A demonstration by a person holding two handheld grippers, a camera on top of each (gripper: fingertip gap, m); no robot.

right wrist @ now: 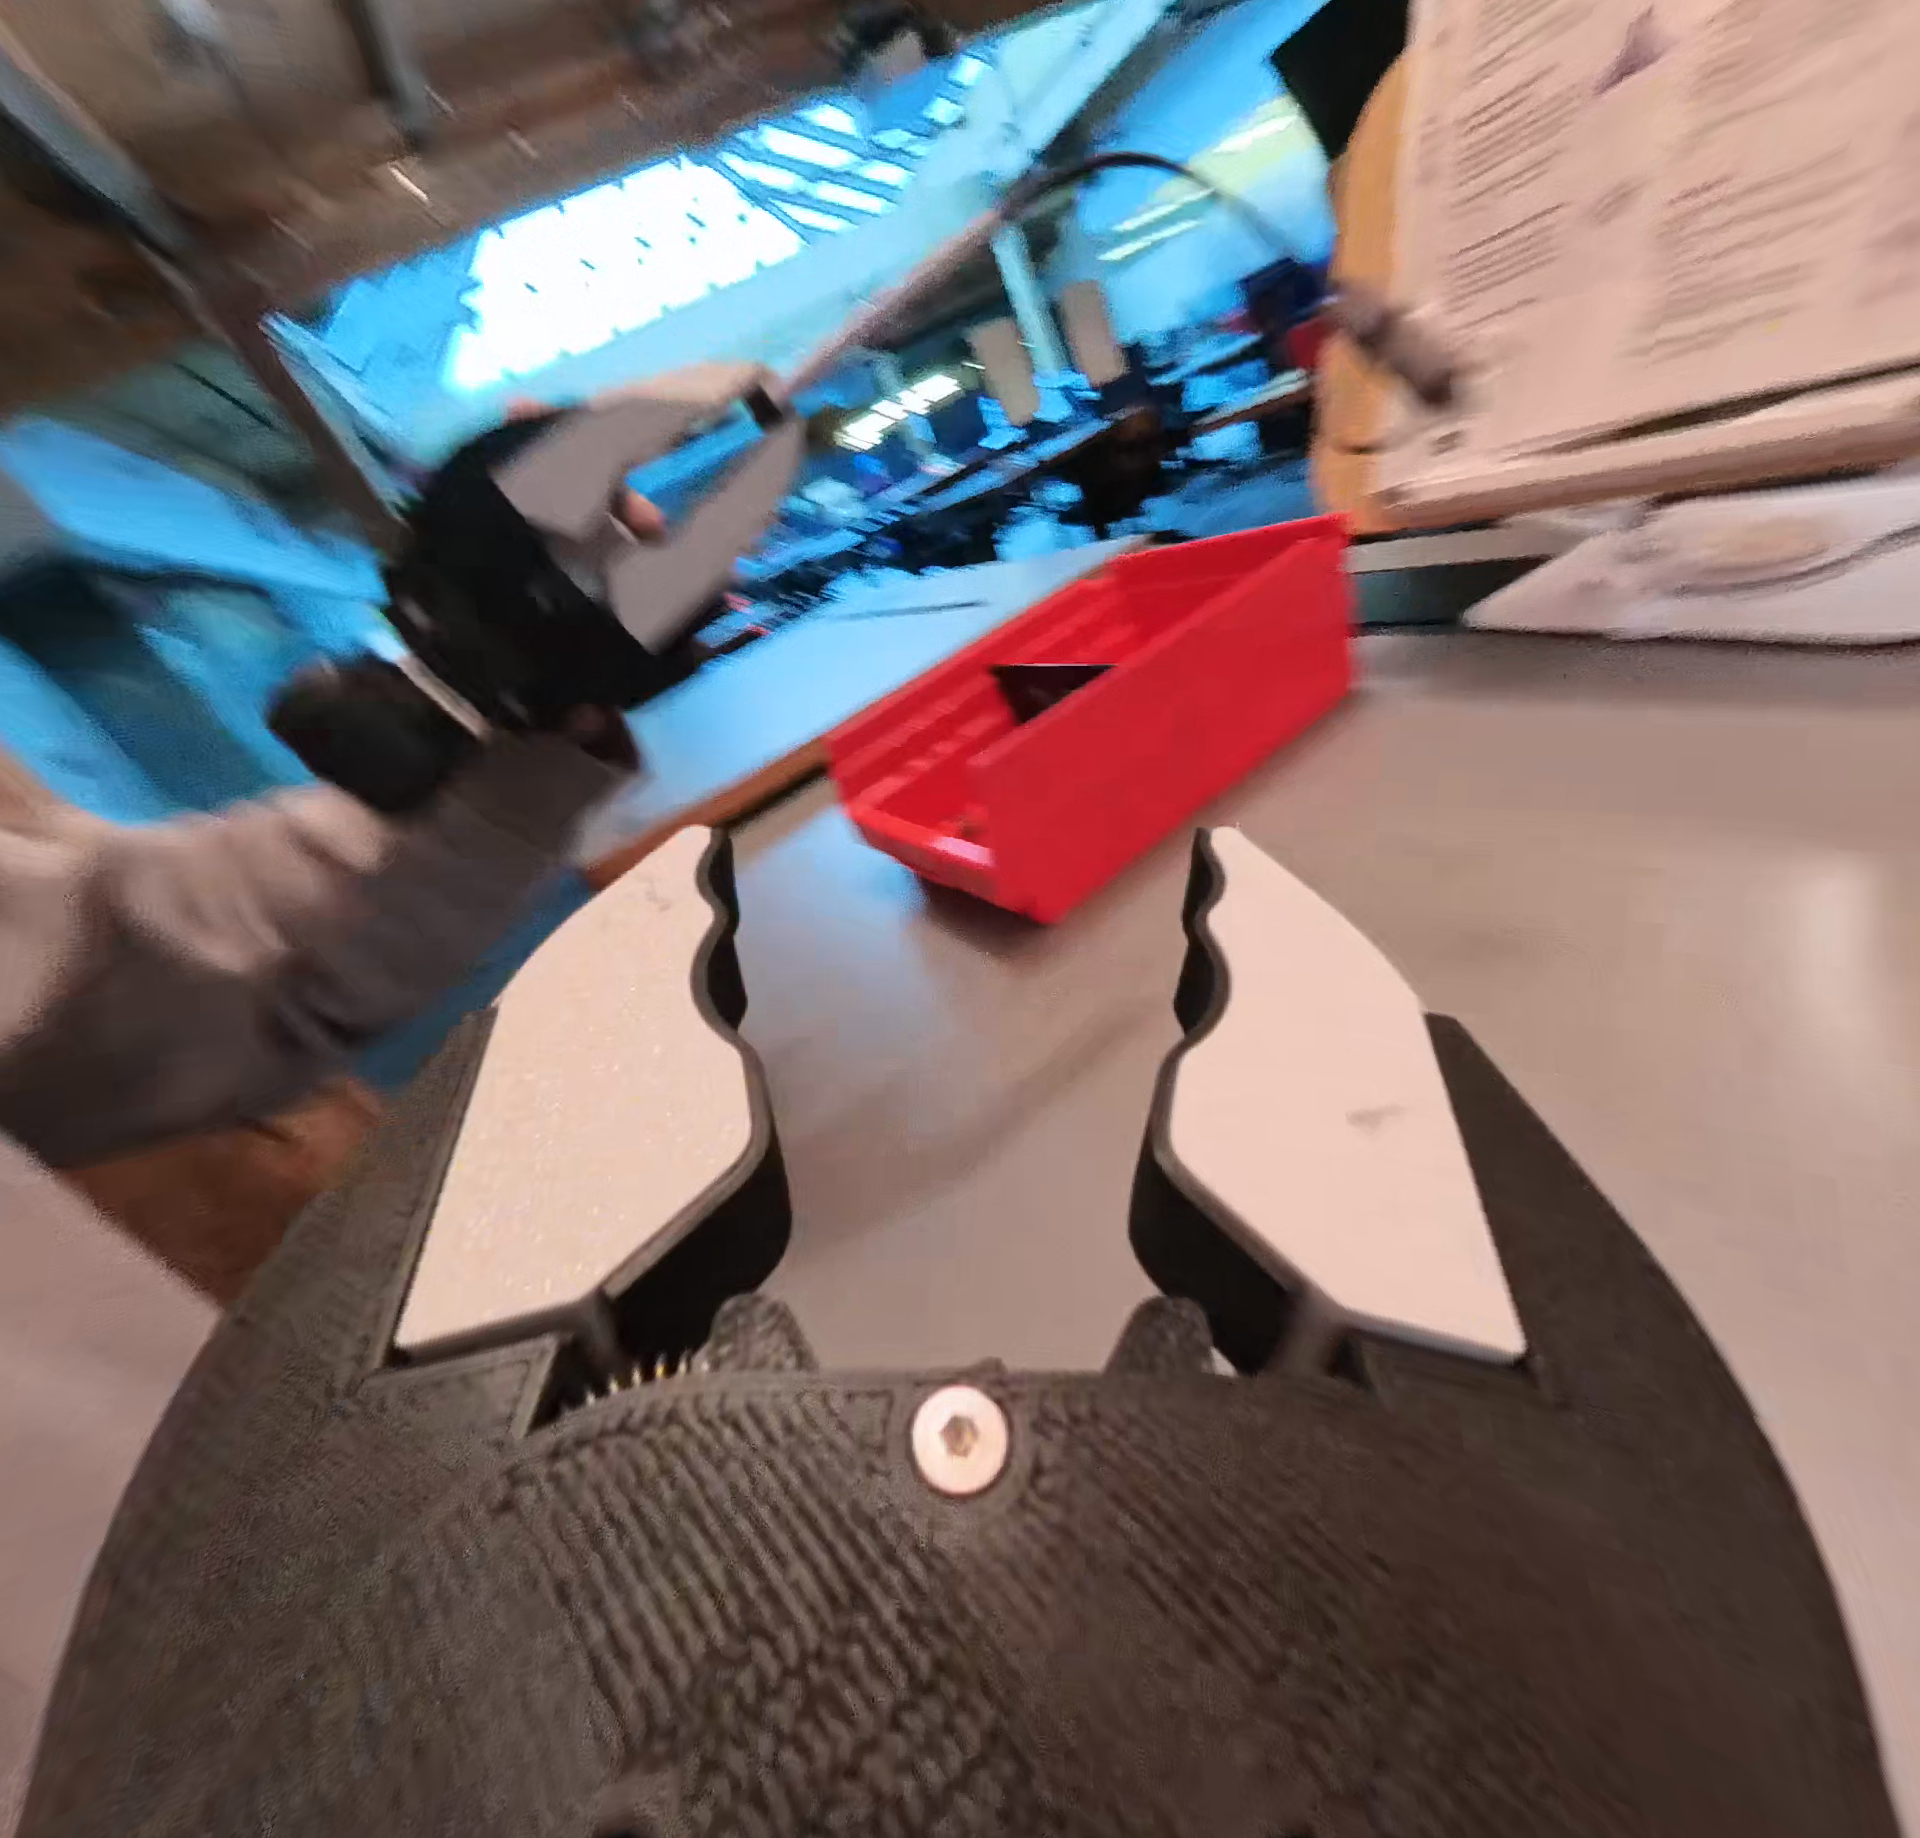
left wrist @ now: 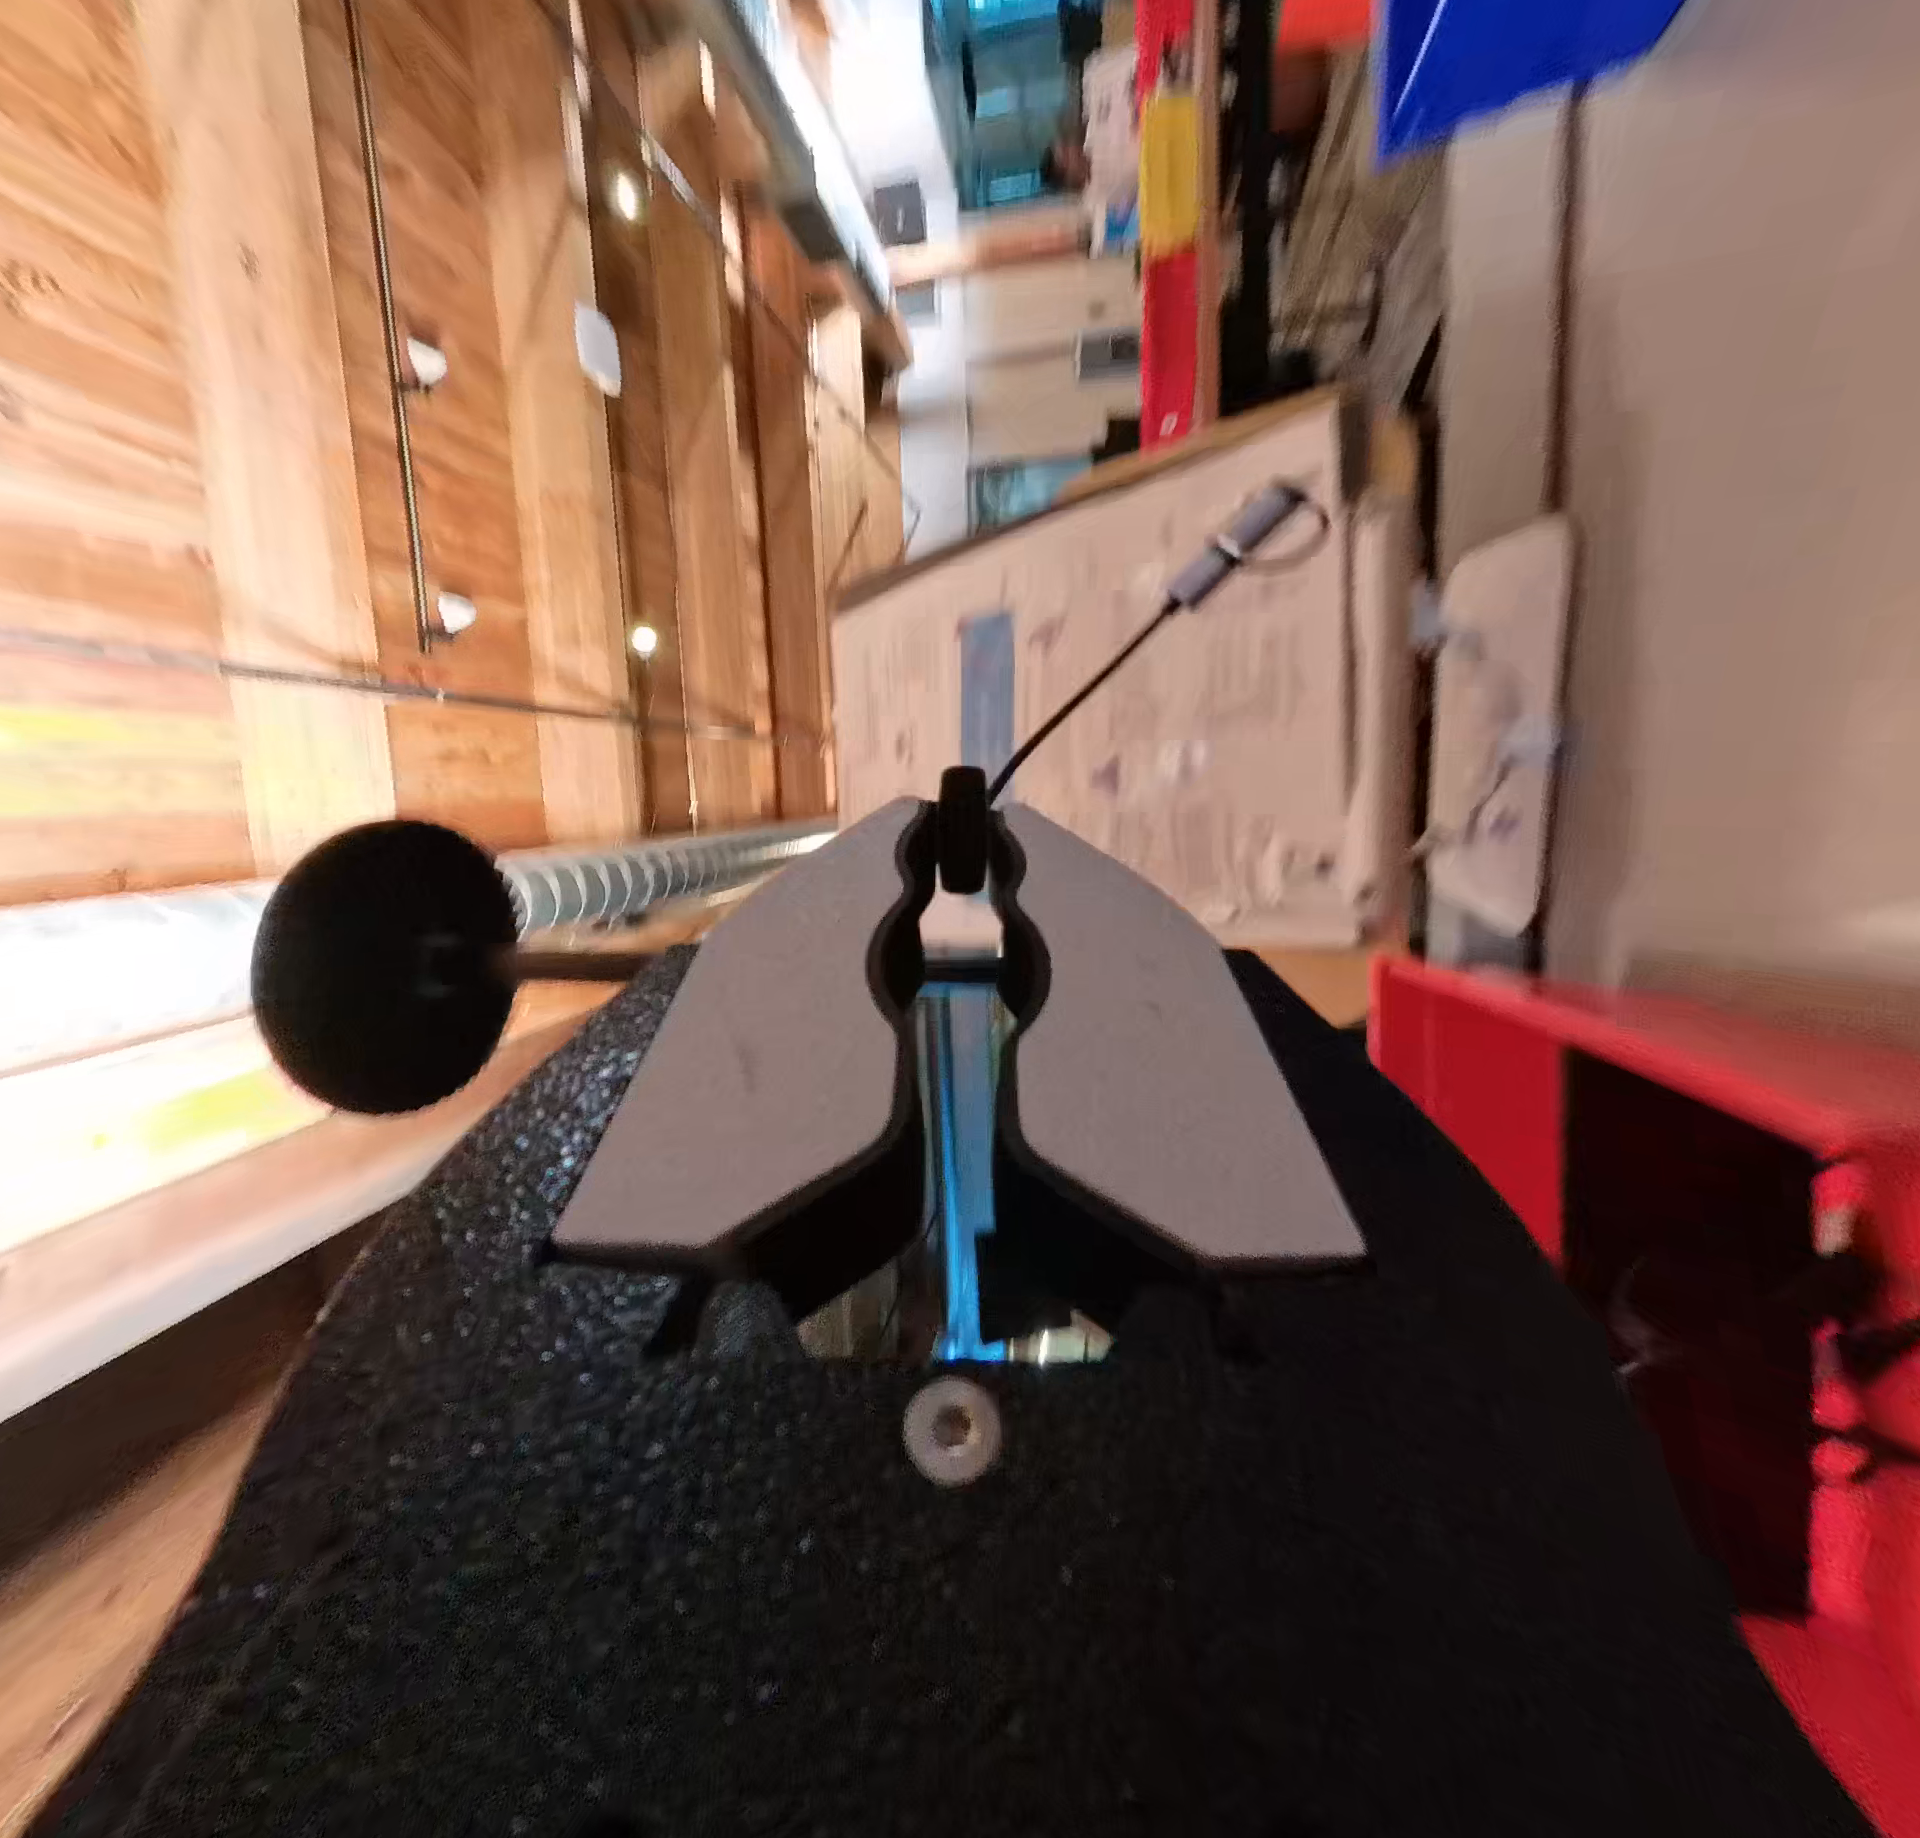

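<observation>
While its fingers pinch together on a small black plug (left wrist: 961, 832), the left gripper (left wrist: 961, 853) is raised off the grey table (right wrist: 1558, 957), and the plug's thin black cable (left wrist: 1081, 708) runs up and to the right toward a grey adapter (left wrist: 1221, 552). The right gripper (right wrist: 961, 874) hovers low over the table with its fingers spread apart and empty. It faces a red bin (right wrist: 1101, 739), whose long axis runs away to the upper right.

The left gripper (left wrist: 961, 832) pinches a thin black cable (left wrist: 1081, 708); the right gripper (right wrist: 961, 853) gapes empty near a red bin (right wrist: 1143, 749).
</observation>
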